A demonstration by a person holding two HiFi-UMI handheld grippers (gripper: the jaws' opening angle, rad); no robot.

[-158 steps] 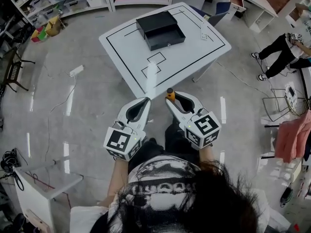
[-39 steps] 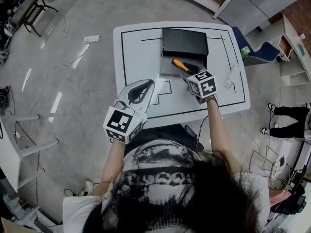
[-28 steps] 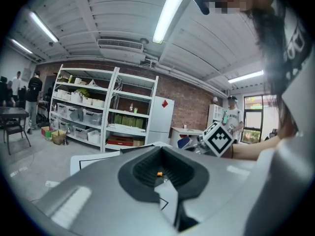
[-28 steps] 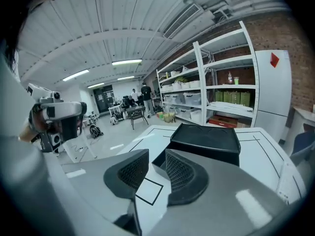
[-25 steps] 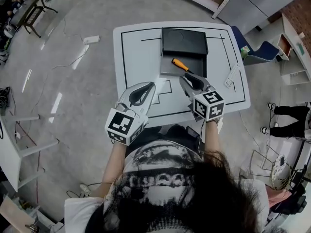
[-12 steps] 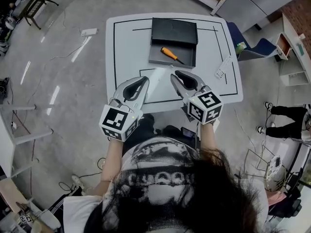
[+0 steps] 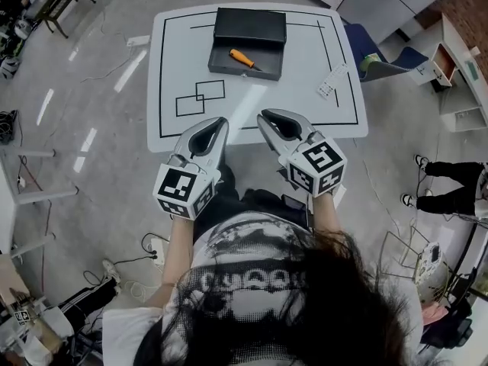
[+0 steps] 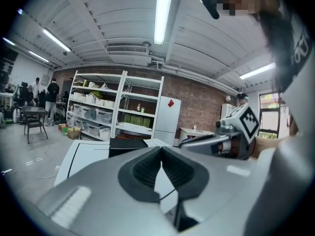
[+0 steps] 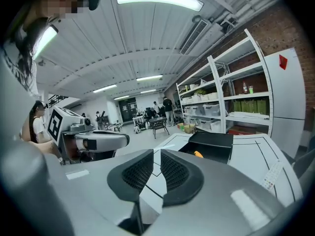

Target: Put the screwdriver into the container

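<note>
Head view, looking down: one white table [image 7: 305, 105], with one black container [image 7: 250, 27] on it and one orange-handled screwdriver [image 7: 242, 58] lying in the container's open tray. Two grippers sit by the table's near edge, both empty. The left gripper [image 7: 222, 120] has its jaws together. The right gripper [image 7: 261, 115] shows a narrow gap, closing. Right gripper view catches the orange handle, while left gripper view shows the container only as a black side.

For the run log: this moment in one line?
screwdriver: in container | left gripper: shut, empty | right gripper: closing, empty
</note>
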